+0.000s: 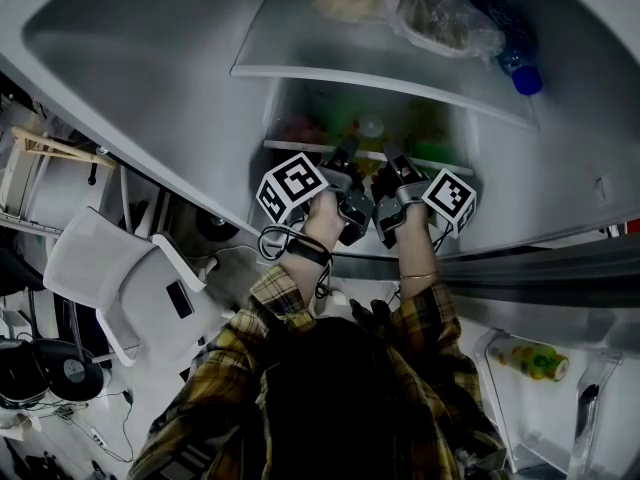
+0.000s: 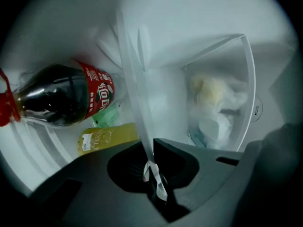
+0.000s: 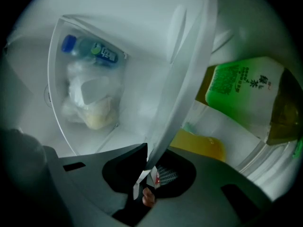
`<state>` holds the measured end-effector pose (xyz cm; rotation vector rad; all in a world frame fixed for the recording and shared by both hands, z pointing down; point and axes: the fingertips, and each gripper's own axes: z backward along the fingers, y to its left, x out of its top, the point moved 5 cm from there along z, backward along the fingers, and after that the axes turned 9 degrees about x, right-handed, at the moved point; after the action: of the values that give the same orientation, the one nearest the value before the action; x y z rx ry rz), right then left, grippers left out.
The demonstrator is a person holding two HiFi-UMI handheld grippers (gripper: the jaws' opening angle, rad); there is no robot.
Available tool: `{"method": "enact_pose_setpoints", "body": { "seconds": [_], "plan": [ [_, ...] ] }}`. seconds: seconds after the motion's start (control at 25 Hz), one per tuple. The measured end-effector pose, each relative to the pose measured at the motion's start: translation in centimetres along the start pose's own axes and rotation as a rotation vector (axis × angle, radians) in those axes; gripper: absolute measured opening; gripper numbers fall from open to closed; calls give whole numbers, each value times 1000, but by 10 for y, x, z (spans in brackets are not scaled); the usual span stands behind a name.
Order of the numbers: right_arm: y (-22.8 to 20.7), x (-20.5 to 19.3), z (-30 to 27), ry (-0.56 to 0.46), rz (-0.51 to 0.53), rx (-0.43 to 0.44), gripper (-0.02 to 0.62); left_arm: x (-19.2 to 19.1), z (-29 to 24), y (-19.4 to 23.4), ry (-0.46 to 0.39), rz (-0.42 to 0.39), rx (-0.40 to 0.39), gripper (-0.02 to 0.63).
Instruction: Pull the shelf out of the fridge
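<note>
Both grippers are at the front rail of the lower shelf, which sits inside the fridge and has not been drawn out.

- **Left gripper**: jaws clenched on the white shelf rail, which runs straight down between them.
- **Right gripper**: also clamped on the rail, just right of the left one.
- **Contents beyond the rail:** a cola bottle on its side, a yellow bottle and a green tea carton.
- **Upper shelf**: farther in, carrying bagged food and a blue-capped bottle.
</note>
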<state>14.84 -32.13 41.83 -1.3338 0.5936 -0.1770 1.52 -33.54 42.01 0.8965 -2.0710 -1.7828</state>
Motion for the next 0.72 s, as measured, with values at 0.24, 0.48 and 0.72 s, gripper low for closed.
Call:
{"method": "enact_pose_setpoints", "body": {
  "seconds": [0.24, 0.48, 0.72],
  "plan": [
    [-1, -1, 1, -26, -80, 10, 46, 0, 0, 2, 2, 59, -17, 27],
    [-2, -2, 2, -50, -152, 22, 37, -1, 1, 2, 7, 93, -19, 22],
    [-1, -3, 4, -54, -159, 22, 34, -2, 3, 2, 14, 92, -18, 21]
  ]
}}
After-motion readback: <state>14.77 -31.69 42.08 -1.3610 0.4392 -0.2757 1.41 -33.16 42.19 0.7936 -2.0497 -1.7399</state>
